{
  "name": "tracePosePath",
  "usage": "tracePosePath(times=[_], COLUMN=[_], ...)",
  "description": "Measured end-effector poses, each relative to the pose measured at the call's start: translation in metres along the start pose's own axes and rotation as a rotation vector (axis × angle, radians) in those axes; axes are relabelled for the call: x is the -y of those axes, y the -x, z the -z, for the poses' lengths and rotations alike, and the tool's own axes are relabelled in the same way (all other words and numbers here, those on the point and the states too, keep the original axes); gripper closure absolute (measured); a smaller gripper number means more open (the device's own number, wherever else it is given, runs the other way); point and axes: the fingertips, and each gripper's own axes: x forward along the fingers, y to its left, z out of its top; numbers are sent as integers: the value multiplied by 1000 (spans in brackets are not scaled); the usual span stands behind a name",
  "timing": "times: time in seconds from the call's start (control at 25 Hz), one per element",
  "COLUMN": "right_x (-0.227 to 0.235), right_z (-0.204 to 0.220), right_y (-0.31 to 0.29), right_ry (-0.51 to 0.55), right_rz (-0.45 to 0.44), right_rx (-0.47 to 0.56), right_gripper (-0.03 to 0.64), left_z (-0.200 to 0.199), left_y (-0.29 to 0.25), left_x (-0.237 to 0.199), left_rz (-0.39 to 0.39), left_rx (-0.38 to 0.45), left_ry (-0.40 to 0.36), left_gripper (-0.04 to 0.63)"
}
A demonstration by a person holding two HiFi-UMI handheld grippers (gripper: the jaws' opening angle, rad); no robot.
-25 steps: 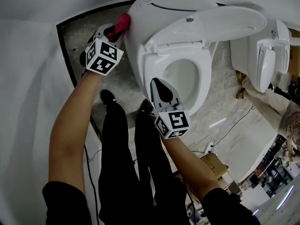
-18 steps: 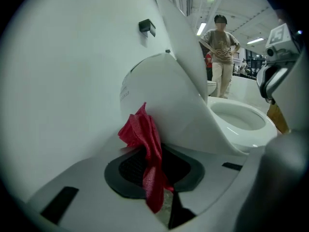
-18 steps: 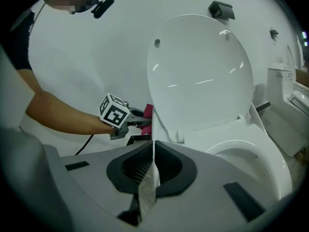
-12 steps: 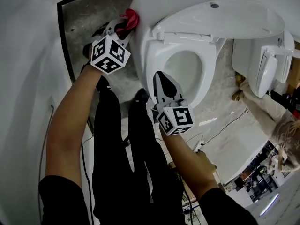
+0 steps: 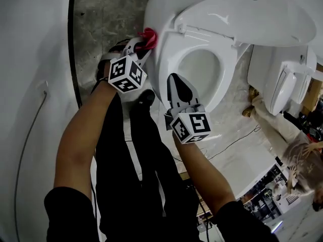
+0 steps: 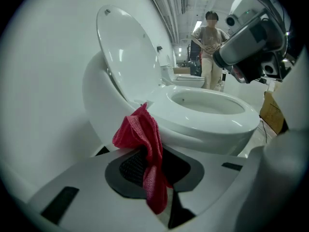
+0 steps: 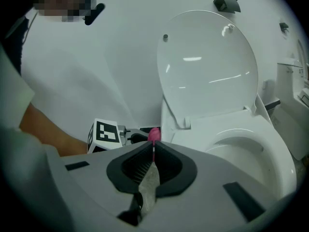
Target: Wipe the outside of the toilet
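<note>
The left gripper (image 6: 152, 164) is clamped on the red cloth (image 6: 137, 132). The cloth runs lengthwise along the closed jaws. Its thin tail hangs back between them, and its bunched end sticks out past the tips, pointing at the toilet (image 5: 164, 16). In the head view that bunch meets the toilet's outer side facing the wall (image 5: 35, 59), just under the seat (image 5: 229, 74). The right gripper (image 5: 175, 80) hovers over the seat's near rim, jaws shut with nothing in them.
</note>
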Motion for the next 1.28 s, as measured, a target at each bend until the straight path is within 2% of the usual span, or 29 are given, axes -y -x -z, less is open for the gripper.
tracePosePath(times=[0.56,0.76,1.0,1.16,1.28], right_x=[13,17,16,13,10], right_z=[23,20,17,17,9], right_y=[21,20,16,10,4], right_ry=[35,50,38,33,17], right_rz=[-71,-77,-56,-43,-36], right_rx=[-18,-23,-30,-37,-29], right_gripper=[580,580,580,580,580], left_z=[27,33,31,30,44], left_y=[12,16,20,26,35], left_x=[123,182,241,274,291], left_rz=[-2,34,161,320,446], left_rx=[-40,-55,-66,-62,-97], left_ry=[155,228,254,286,249], left_gripper=[506,506,506,506,506])
